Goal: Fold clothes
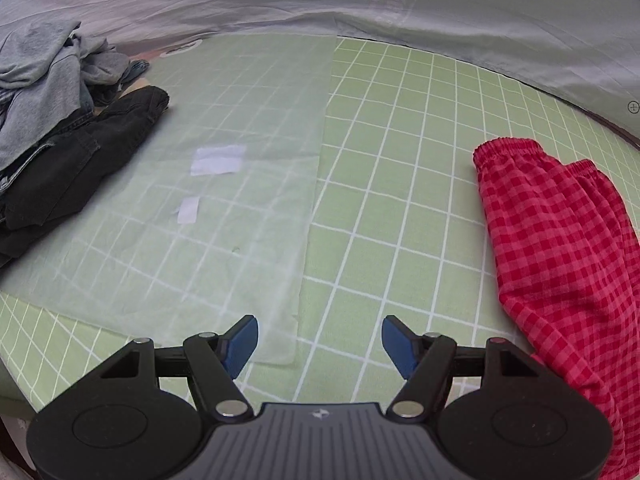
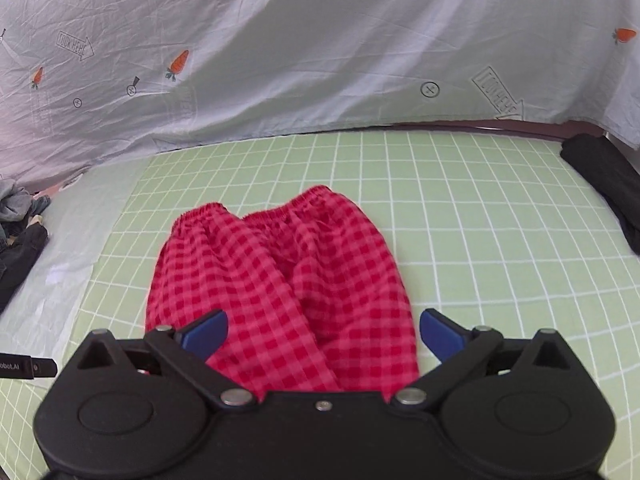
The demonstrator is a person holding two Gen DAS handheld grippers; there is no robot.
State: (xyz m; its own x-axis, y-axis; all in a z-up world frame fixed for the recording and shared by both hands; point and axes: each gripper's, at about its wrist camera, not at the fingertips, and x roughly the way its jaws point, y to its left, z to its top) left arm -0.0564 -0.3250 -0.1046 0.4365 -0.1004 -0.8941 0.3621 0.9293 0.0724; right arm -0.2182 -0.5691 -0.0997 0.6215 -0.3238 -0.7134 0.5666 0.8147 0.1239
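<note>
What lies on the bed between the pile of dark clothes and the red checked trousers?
In the left wrist view, only a thin translucent sheet and bare green grid bedsheet lie between the dark pile and the red checked trousers.

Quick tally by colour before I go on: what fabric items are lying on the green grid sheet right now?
Red checked: 1, the red checked shorts, between the open jaws of the right gripper.
Black: 2, the black garment by the pile and the black item at the far right edge.
Grey/denim: 1 heap, the grey pile; pieces inside cannot be counted.
White translucent: 1, the thin sheet.
Total: 5.
</note>
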